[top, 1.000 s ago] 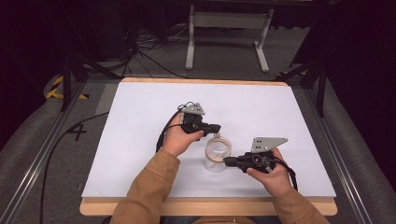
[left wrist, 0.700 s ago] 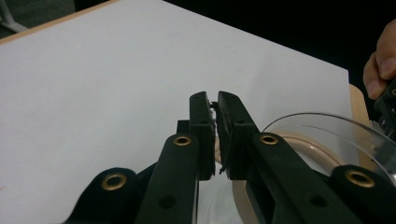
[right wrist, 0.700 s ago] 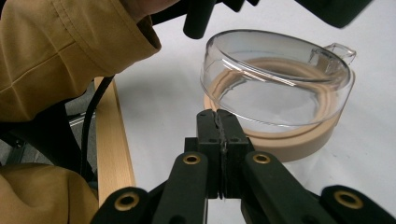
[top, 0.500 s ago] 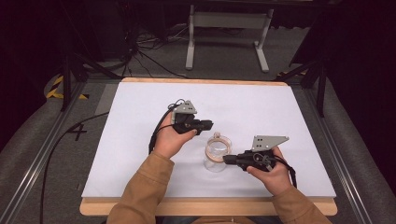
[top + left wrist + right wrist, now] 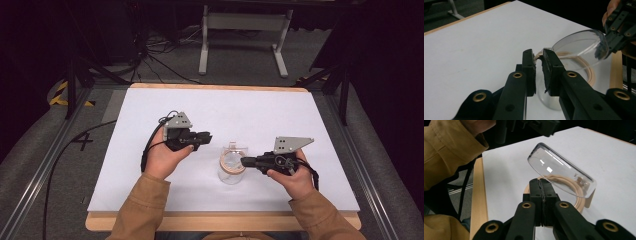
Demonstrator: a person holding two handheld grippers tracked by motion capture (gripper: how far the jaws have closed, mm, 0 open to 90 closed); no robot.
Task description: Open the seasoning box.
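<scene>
A small clear glass jar (image 5: 232,167) with a tan ring (image 5: 575,185) round its mouth stands near the front middle of the white table (image 5: 250,107). Its clear hinged lid (image 5: 559,173) is raised and tilted over the mouth (image 5: 579,46). My right gripper (image 5: 243,161) comes in from the right, its jaws shut on the near side of the jar's rim (image 5: 540,181). My left gripper (image 5: 207,136) hovers just left of the jar and apart from it. Its jaws stand a narrow gap apart with nothing between them (image 5: 537,53).
The table's wooden front edge (image 5: 225,220) runs along the near side. Beyond the far edge a grey metal stand (image 5: 240,22) and cables (image 5: 150,55) sit on the dark floor. Metal rails (image 5: 45,165) flank the table on both sides.
The left gripper has drawn back from the jar's lid toward the left and far side. The right gripper and the jar have stayed put.
</scene>
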